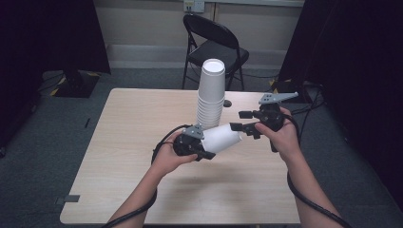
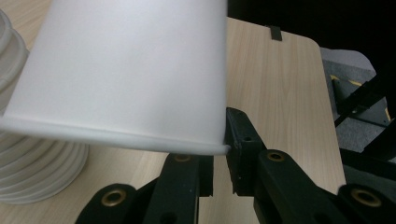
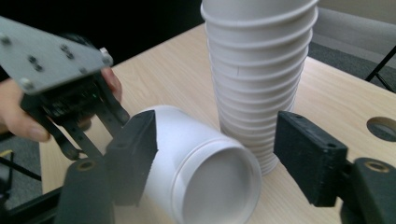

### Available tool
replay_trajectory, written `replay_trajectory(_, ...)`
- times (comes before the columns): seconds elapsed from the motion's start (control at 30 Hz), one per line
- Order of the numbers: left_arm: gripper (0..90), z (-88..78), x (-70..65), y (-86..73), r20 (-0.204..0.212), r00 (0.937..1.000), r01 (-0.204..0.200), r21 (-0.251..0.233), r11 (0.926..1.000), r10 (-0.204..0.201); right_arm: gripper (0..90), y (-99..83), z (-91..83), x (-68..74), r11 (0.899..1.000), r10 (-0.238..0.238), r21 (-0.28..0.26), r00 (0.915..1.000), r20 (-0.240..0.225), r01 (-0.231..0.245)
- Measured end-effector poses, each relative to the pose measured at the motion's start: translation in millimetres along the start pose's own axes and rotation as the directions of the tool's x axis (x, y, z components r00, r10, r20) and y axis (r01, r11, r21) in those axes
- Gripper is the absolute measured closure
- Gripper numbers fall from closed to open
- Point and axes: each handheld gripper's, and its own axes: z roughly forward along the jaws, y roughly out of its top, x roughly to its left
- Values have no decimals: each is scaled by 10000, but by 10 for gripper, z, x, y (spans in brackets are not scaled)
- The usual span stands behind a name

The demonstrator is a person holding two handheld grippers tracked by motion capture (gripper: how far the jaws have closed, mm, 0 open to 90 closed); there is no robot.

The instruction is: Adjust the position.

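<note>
Pale wood table (image 1: 123,156): left gripper (image 1: 202,151) is pinching rim of white paper cup (image 1: 222,138) held sideways beside white cup stack (image 1: 210,92), right gripper (image 1: 243,121) is hanging open, empty, near cup base; next, likely grasping base.

- We take this for a lab or test room: black curtains (image 1: 361,71) hang on both sides.
- We see a bare table (image 1: 142,142), a folding chair (image 1: 214,42), grey carpet (image 1: 38,156) and taped stand feet (image 1: 71,83).
</note>
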Motion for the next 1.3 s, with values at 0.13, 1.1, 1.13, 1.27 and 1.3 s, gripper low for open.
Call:
replay_trajectory(0.13,824,-80,4,-30,-107,9999,56,-193,9998,-58,362,-82,66,0,9996,-116,276,9999,32,115)
replay_trajectory(1.1,870,-105,62,-104,-280,9995,148,1364,9905,-110,307,-234,227,-44,9999,67,106,10000,56,-68)
replay_trajectory(1.13,870,-92,60,-99,-266,9996,142,1335,9909,-107,307,-234,227,-48,9999,77,72,10000,46,-77)
replay_trajectory(1.27,867,-45,54,-66,-269,9996,78,1462,9892,-39,307,-235,221,-58,9999,77,117,10000,60,-78)
replay_trajectory(1.3,867,-34,54,-58,-275,9996,52,1506,9886,-11,307,-235,219,-59,9999,72,137,9999,84,-73)
